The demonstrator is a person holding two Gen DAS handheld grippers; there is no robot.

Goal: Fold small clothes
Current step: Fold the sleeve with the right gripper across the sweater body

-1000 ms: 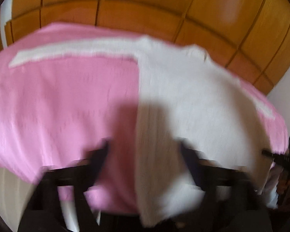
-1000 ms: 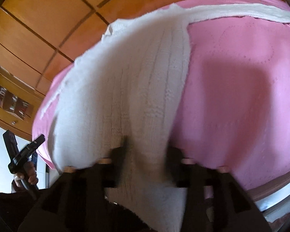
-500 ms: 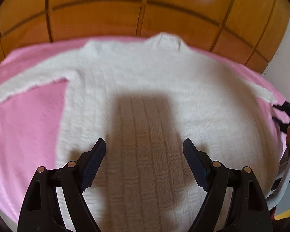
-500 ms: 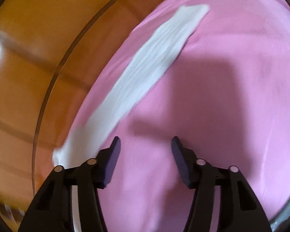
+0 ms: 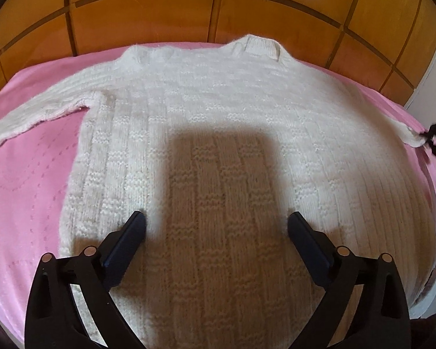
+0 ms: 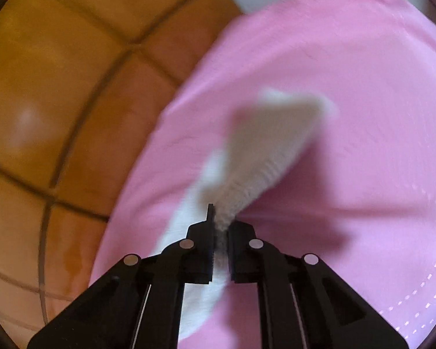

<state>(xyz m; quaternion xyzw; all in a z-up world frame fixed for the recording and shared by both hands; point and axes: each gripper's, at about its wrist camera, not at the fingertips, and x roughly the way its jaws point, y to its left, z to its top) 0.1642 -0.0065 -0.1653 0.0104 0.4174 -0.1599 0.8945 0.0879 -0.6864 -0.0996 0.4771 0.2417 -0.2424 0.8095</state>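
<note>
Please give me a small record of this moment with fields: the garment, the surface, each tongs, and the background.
garment: white knitted sweater, spread flat, neck away from the left camera
surface: pink quilted bed cover under the sweater
left tongs: open, above the sweater body, holding nothing
right tongs: shut on the right sleeve, which is lifted off the cover
background: orange wooden panelled wall

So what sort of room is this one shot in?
Probably a bedroom. The white sweater lies spread on a pink quilted bedspread, and a paneled wooden headboard or wall rises right behind it.
</note>
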